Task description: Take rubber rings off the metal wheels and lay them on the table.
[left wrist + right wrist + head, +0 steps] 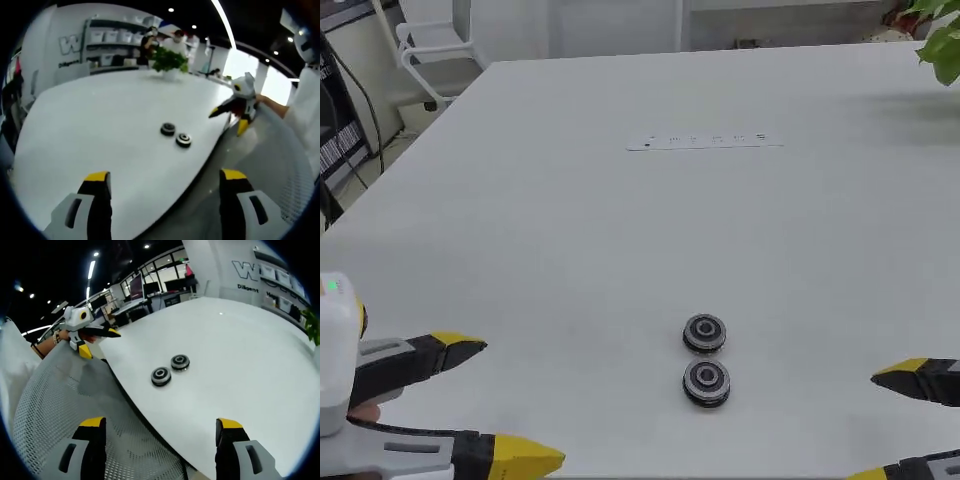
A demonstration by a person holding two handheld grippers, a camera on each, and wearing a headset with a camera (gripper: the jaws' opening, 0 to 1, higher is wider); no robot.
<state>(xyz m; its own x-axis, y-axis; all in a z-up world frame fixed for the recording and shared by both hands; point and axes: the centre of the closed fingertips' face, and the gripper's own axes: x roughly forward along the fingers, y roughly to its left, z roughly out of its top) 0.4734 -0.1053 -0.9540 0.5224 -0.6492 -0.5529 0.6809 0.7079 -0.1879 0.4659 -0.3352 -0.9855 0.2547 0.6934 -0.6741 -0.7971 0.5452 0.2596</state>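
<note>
Two small round metal wheels, each ringed in black rubber, lie just beside each other towards the near edge of the white table (620, 220): a far wheel (705, 334) and a near wheel (706, 383). The left gripper (520, 403) and the right gripper (865, 425) flank them, well apart from both. Each has its jaws spread wide and holds nothing.

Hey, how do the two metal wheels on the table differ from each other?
The near metal wheel, black rubber ring on, lies closer to the white table's edge; the far metal wheel lies right behind it. The near one looks slightly larger, probably just closeness. Both lie flat, silver hub up, rings still on.
</note>
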